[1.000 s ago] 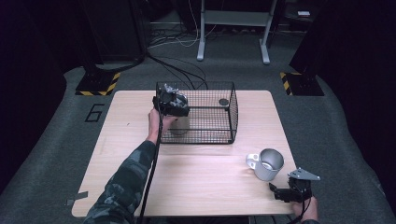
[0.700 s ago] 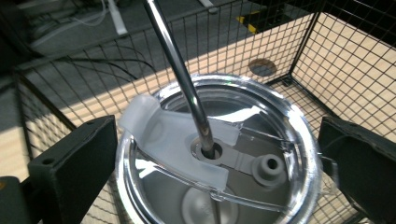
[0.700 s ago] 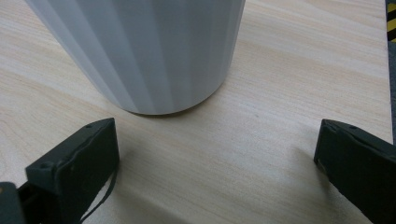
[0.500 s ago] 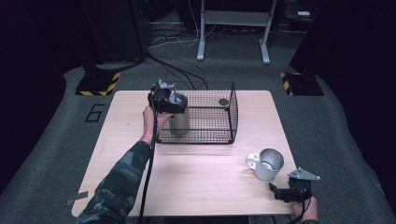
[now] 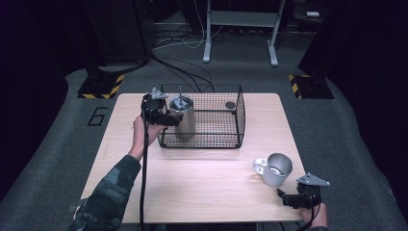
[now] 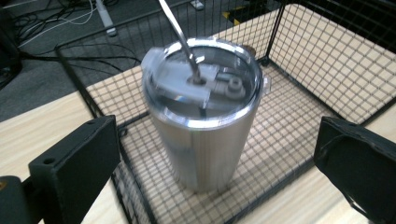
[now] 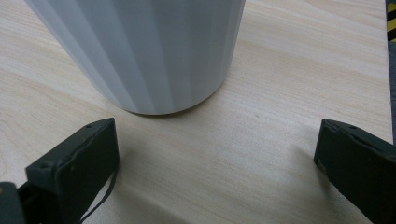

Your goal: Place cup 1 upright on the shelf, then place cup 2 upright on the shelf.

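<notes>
Inside the wire basket (image 5: 234,111), at its left end, a steel tumbler (image 5: 183,116) stands upright with a lid and straw. Just outside that end, the left gripper (image 5: 169,118) hangs open, jaws wide apart. Well away from the basket, the right gripper (image 5: 287,198) rests open beside a mug (image 5: 275,169).

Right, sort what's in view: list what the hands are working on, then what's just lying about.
In the job:
- left gripper, open
- steel tumbler with lid and straw
- wire basket it stands in

Lying about:
- metal mug
- small dark disc in the basket
- right gripper, open
</notes>
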`<state>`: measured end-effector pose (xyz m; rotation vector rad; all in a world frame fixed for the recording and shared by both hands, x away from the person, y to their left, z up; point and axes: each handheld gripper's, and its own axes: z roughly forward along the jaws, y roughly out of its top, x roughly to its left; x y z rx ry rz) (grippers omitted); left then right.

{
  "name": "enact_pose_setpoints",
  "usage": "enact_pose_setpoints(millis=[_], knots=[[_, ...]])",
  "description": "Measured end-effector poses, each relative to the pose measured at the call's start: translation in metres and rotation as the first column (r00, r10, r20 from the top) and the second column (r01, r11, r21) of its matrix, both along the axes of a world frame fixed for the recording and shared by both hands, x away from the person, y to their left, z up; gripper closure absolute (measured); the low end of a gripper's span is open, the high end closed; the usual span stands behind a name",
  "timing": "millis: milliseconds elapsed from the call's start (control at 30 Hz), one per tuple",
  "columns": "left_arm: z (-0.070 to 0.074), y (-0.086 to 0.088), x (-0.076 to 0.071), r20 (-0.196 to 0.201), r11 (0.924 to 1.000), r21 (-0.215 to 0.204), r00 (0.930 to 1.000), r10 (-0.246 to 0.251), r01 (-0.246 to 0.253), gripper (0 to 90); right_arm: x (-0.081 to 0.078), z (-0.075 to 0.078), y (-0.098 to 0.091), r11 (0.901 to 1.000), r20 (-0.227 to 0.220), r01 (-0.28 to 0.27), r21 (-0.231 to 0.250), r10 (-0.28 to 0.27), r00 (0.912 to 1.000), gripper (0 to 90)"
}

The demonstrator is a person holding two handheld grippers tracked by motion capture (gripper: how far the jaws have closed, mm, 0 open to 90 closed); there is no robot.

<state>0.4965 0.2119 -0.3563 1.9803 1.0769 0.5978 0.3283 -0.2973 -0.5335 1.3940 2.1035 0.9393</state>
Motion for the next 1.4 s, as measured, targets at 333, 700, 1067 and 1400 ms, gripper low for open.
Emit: enact_pose_setpoints(millis=[333, 700, 1067, 1400], knots=[[-0.008, 0.027, -0.027, 0.012, 0.9999, -0.008, 0.9998, 0.013, -0.013, 0.7, 0.000, 0.000, 0.000, 1.0000, 0.001, 0.007, 0.001, -0.007, 1.0000, 0.0], [-0.028, 0.051, -0.052, 0.006, 0.9989, -0.022, 0.9991, 0.043, -0.043, 0.8, 0.000, 0.000, 0.000, 1.0000, 0.001, 0.008, 0.002, -0.008, 1.0000, 0.0], [-0.062, 0.071, -0.068, -0.055, 0.9966, -0.029, 0.9956, 0.075, -0.077, 1.6, 0.000, 0.000, 0.000, 1.0000, 0.000, 0.008, 0.001, -0.008, 1.0000, 0.0], [-0.096, 0.086, -0.073, -0.129, 0.9941, -0.032, 0.9868, 0.098, -0.103, 1.1, 0.000, 0.000, 0.000, 1.0000, 0.003, 0.010, 0.001, -0.010, 0.9999, 0.0]])
